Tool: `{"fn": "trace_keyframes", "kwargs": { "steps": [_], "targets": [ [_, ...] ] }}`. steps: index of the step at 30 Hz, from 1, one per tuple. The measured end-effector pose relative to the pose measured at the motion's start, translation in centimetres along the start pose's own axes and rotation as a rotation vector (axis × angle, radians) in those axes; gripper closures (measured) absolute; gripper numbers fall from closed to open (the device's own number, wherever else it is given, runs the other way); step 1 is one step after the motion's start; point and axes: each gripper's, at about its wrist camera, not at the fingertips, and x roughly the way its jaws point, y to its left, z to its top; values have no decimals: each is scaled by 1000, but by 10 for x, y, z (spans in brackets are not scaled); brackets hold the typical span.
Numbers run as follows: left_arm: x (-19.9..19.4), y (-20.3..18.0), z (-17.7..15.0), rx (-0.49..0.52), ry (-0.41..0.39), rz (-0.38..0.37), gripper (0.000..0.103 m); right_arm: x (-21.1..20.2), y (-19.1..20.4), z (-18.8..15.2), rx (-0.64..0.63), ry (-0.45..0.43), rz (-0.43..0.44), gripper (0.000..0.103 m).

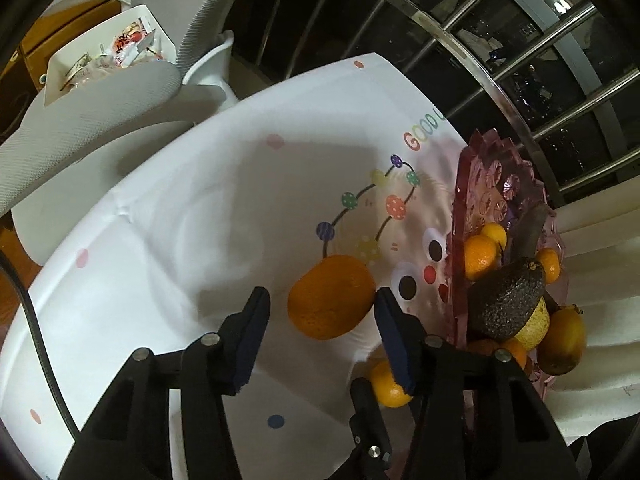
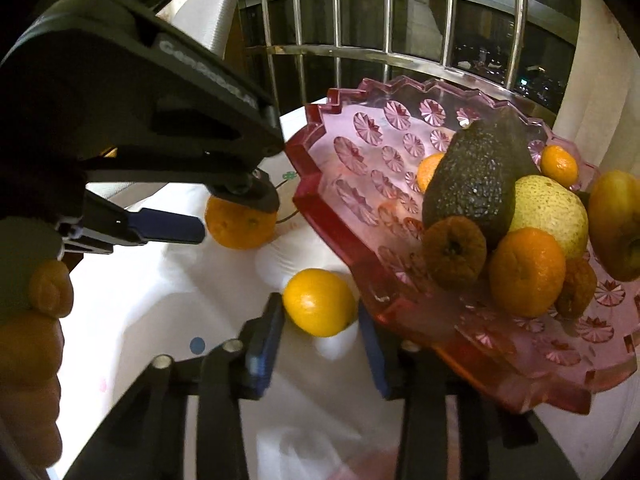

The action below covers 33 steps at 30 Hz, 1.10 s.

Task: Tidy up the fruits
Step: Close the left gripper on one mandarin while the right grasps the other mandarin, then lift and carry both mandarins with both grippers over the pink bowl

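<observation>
A pink glass fruit dish [image 2: 400, 152] [image 1: 486, 184] stands on the white tablecloth and holds an avocado [image 2: 472, 180] [image 1: 506, 304], a pale pear [image 2: 548, 208], several small oranges and a yellowish fruit [image 2: 616, 220]. A large orange [image 1: 330, 298] [image 2: 240, 224] lies on the cloth between the open fingers of my left gripper [image 1: 320, 304] [image 2: 236, 208]. A smaller orange [image 2: 318, 302] [image 1: 388, 386] lies beside the dish rim, between the open fingers of my right gripper [image 2: 320, 328]. Neither gripper touches its orange.
The white tablecloth [image 1: 180, 240] has coloured dots and a "GOOD" print. A grey and white chair [image 1: 100, 120] stands at the far left. A steel railing [image 2: 380, 52] runs behind the table. White curtain folds [image 1: 600, 340] hang at the right.
</observation>
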Motion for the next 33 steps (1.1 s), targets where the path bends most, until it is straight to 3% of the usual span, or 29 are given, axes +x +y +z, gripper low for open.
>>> {"fn": "trace_keyframes", "kwargs": {
  "steps": [5, 15, 23, 33],
  "targets": [
    [-1, -5, -2, 23, -18, -2, 61, 0, -5, 1, 2, 2, 12, 69],
    [-15, 0, -18, -44, -64, -4, 63, -14, -15, -12, 11, 47, 66, 69],
    [-53, 6, -37, -149, -149, 26, 63, -31, -27, -22, 5, 79, 132, 69],
    [-111, -18, -63, -202, -260, 59, 63, -74, -41, -20, 13, 70, 241, 69]
  ]
}}
